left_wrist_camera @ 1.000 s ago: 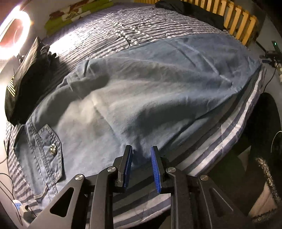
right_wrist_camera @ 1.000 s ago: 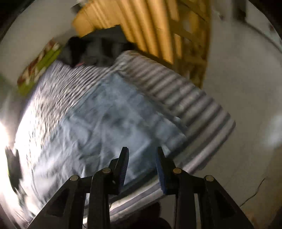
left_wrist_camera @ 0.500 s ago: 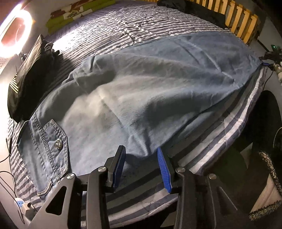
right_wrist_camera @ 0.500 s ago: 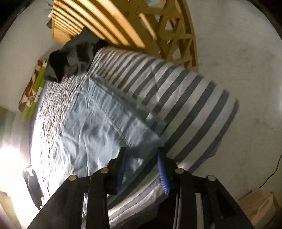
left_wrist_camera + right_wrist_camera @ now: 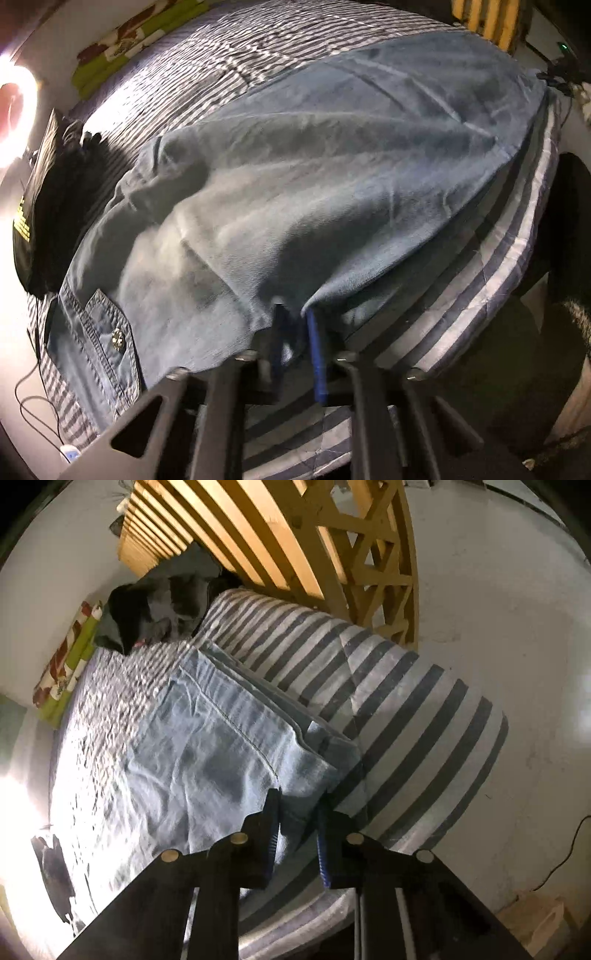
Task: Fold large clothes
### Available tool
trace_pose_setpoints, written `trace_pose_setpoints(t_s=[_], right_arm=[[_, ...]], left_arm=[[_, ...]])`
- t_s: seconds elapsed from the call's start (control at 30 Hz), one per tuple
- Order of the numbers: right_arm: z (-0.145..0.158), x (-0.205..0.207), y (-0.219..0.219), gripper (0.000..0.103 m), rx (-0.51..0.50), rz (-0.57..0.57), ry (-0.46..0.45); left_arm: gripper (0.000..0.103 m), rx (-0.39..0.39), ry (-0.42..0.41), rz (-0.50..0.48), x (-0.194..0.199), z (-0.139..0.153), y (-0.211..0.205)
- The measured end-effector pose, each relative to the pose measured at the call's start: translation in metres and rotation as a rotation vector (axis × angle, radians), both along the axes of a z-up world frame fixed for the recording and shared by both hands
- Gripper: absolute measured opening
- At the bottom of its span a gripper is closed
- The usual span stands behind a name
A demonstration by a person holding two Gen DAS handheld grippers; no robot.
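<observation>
A pair of light blue jeans [image 5: 295, 184] lies spread across the striped bed cover [image 5: 229, 62], its back pocket with a metal stud [image 5: 110, 332] at the lower left. My left gripper [image 5: 295, 314] is shut on the near side edge of the jeans, and the denim puckers up around its blue pads. In the right wrist view the leg end of the jeans [image 5: 207, 760] reaches the corner of the bed. My right gripper [image 5: 299, 801] is closing there, the hem corner bunched between its pads.
A black bag [image 5: 48, 192] and a glowing ring lamp [image 5: 11, 110] sit at the bed's left side. A wooden slatted frame [image 5: 295, 535], dark clothes [image 5: 159, 602] and a green patterned pillow [image 5: 66, 664] lie beyond. A person's dark leg [image 5: 569, 258] stands beside the bed.
The left jaws widened, then closed on the jeans' edge, which now puckers upward. The right gripper came down onto the hem corner and its jaws narrowed around it.
</observation>
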State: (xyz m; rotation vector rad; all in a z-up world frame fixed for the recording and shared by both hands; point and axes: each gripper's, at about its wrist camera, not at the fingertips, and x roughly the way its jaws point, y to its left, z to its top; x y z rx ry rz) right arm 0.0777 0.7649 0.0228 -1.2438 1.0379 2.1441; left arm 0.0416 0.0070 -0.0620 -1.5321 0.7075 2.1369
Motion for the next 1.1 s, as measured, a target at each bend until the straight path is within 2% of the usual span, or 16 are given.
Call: trace_pose_setpoints(t_s=[0.13, 0.2, 0.27, 0.37, 0.4, 0.47, 0.53, 0.57, 0.6, 0.67, 0.77, 0.8, 0.87, 0.9, 0.97, 1.1], right_arm=[[0.024, -0.006, -0.005, 0.01, 0.082, -0.001, 0.028], [0.029, -0.01, -0.005, 0.01, 0.109, 0.009, 0.033], [0.021, -0.018, -0.007, 0.01, 0.134, 0.008, -0.026], [0.009, -0.022, -0.015, 0.013, 0.176, 0.032, -0.096], [0.01, -0.019, -0.017, 0.015, 0.188, 0.036, -0.108], [0.022, -0.008, -0.021, 0.02, 0.236, 0.027, -0.113], [0.044, 0.003, -0.036, 0.02, 0.318, 0.032, -0.087], [0.055, 0.004, -0.047, 0.021, 0.347, 0.057, -0.068], [0.067, 0.002, -0.063, 0.022, 0.354, 0.107, -0.029], [0.085, -0.015, -0.104, 0.022, 0.328, 0.26, 0.047], [0.104, -0.063, -0.207, 0.022, 0.315, 0.607, 0.136], [0.105, -0.074, -0.233, 0.022, 0.304, 0.673, 0.16], [0.1, -0.103, -0.289, 0.022, 0.209, 0.826, 0.217], [0.092, -0.12, -0.318, 0.022, 0.166, 0.902, 0.215], [0.07, -0.153, -0.377, 0.022, 0.159, 1.04, 0.184], [0.025, -0.198, -0.431, 0.022, 0.173, 1.132, 0.072]], left_arm=[[0.001, 0.084, 0.01, 0.018, 0.005, 0.024, -0.008], [0.001, 0.085, -0.05, 0.011, 0.007, 0.014, -0.01], [0.004, 0.059, -0.103, -0.015, 0.013, -0.001, -0.008], [0.008, 0.102, -0.158, -0.02, 0.016, 0.003, -0.009], [0.009, 0.132, -0.158, -0.016, 0.016, 0.011, -0.011], [0.013, 0.178, -0.105, -0.001, 0.011, 0.032, -0.016], [0.025, 0.245, -0.062, 0.045, -0.003, 0.048, -0.022], [0.029, 0.254, -0.037, 0.068, -0.013, 0.05, -0.027], [0.032, 0.247, -0.008, 0.087, -0.022, 0.051, -0.029], [0.032, 0.233, 0.018, 0.127, -0.042, 0.044, -0.035], [0.032, 0.233, -0.003, 0.194, -0.064, 0.023, -0.044], [0.032, 0.235, -0.018, 0.198, -0.068, 0.016, -0.046], [0.032, 0.219, -0.031, 0.203, -0.067, 0.003, -0.05], [0.032, 0.223, -0.042, 0.209, -0.066, -0.003, -0.052], [0.032, 0.246, -0.052, 0.224, -0.066, -0.012, -0.056], [0.033, 0.268, -0.043, 0.228, -0.062, -0.017, -0.059]])
